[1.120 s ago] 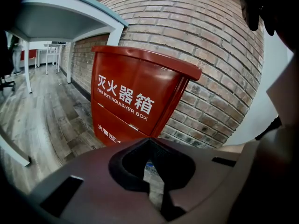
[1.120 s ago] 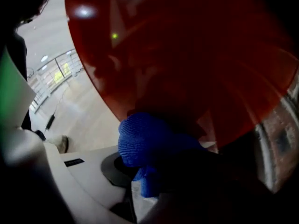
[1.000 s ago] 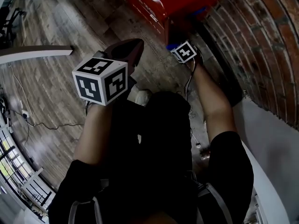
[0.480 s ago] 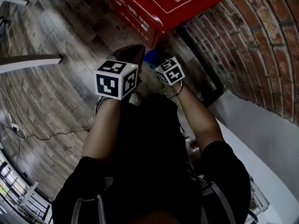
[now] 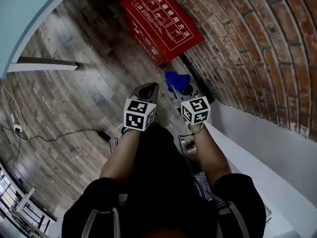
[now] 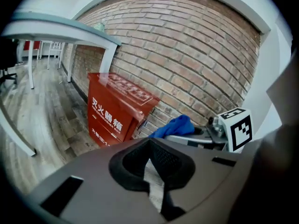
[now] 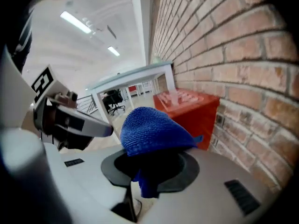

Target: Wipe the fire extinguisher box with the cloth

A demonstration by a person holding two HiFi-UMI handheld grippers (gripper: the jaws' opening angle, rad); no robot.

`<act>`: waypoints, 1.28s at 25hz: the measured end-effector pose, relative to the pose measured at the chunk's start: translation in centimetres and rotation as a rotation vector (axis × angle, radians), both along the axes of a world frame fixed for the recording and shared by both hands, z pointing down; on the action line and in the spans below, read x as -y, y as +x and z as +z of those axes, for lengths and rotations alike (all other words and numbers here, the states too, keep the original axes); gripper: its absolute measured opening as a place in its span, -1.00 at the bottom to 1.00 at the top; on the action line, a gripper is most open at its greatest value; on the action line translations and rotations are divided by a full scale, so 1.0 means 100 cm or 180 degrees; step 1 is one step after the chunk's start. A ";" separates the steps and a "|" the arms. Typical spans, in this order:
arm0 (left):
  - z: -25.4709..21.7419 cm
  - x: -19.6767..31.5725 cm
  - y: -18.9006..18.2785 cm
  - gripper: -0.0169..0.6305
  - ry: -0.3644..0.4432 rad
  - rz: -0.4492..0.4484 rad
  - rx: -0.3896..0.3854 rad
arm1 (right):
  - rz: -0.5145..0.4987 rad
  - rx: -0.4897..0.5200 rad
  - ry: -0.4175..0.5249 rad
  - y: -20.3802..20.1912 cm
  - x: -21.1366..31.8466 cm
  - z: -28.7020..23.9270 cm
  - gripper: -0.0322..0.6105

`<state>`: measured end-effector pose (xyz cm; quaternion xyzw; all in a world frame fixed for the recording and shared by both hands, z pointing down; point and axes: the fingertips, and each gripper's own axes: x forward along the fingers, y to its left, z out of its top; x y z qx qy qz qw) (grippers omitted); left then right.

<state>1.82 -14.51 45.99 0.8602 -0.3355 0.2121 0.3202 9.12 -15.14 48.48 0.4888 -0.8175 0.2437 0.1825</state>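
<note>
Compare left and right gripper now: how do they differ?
The right gripper is shut on the blue cloth; the left gripper is shut with nothing between its jaws. The left gripper's body is dark, the right gripper's light grey. Shared: both point toward the red fire extinguisher box, and neither touches it.

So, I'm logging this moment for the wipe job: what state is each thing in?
Fire extinguisher box: closed, upright on the floor, nothing touching it.
Cloth: bunched, gripped, clear of the box.
Right claw: shut on the cloth.
Left claw: shut, empty.
</note>
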 end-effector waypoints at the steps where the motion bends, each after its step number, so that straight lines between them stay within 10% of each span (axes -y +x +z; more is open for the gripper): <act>1: -0.028 -0.005 0.000 -0.92 0.0022 0.0016 0.0005 | 0.0105 0.0075 0.0067 0.004 -0.003 -0.036 -0.58; 13: -0.318 -0.084 -0.005 -0.92 0.0453 0.0205 0.0114 | 0.0808 0.0408 0.0668 0.012 -0.095 -0.361 -0.58; 32: -0.412 -0.183 -0.085 -0.92 0.0794 0.0558 0.0051 | 0.1202 0.0323 0.1293 -0.083 -0.210 -0.490 -0.58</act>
